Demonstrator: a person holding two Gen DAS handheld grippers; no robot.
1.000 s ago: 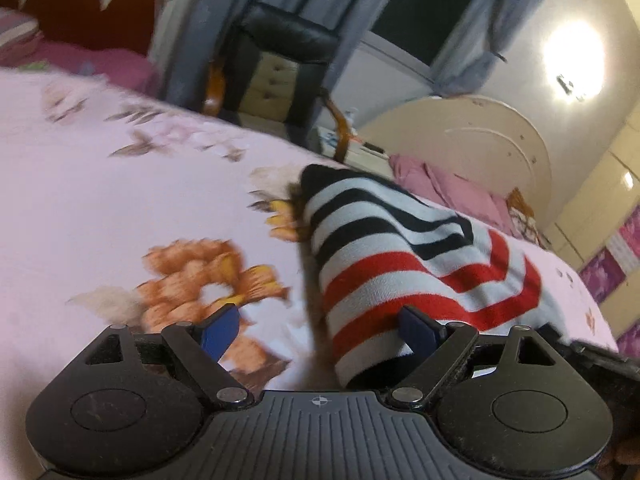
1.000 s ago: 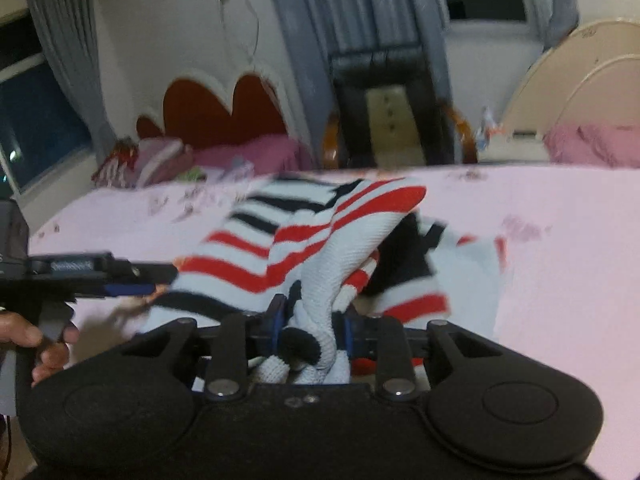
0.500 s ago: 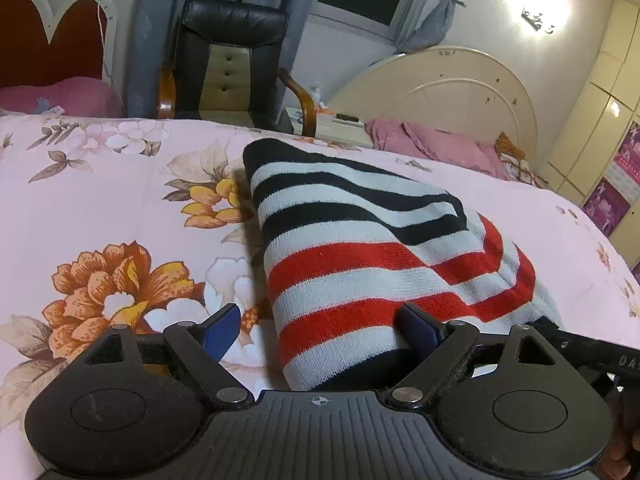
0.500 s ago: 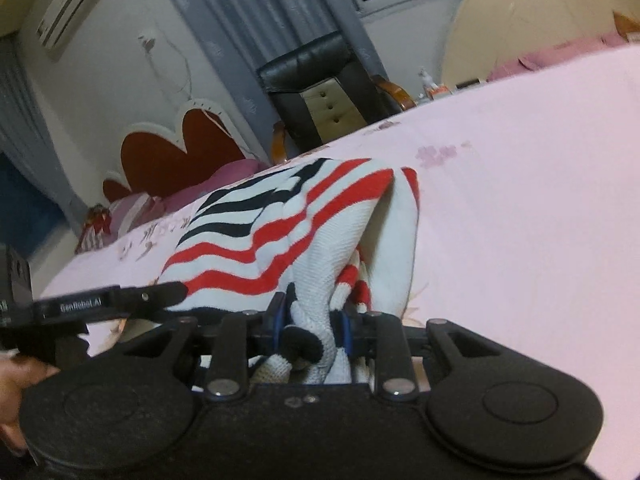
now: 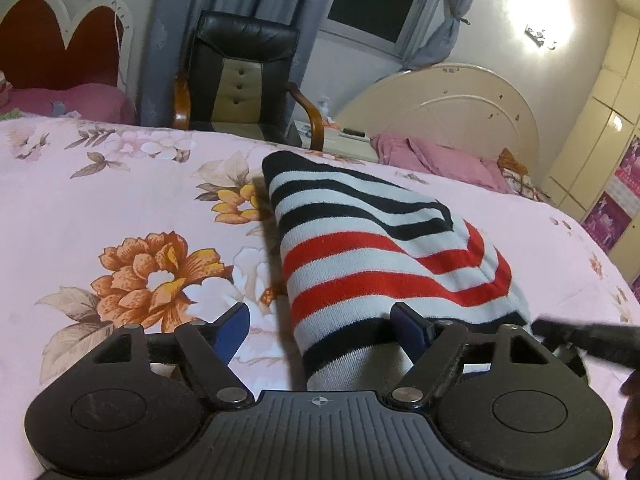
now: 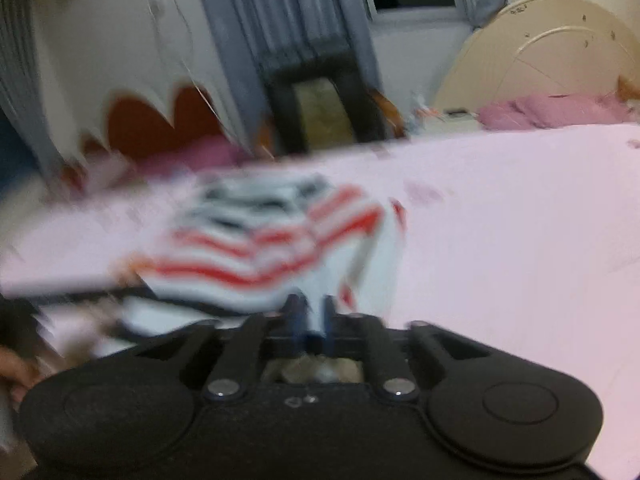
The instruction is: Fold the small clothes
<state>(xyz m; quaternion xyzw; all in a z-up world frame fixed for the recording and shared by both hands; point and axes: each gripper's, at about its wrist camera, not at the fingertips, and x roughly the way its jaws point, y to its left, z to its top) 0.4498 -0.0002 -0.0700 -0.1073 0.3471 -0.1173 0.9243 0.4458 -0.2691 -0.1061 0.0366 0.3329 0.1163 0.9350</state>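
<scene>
Lying lengthwise away from the left tool, whose wide jaws just narrowed around its hem, sweater rests on bed; blurry right view shows right tool just pinched shut on its white edge.

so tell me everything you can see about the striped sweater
The striped sweater is a knit garment, white with black bands at its far end and red ones nearer, a plain ribbed hem closest to the left gripper. It lies folded in a thick bundle on the floral bedsheet. The left gripper's open jaws straddle its near end. In the blurred right view, the right gripper has just closed on white fabric.
</scene>
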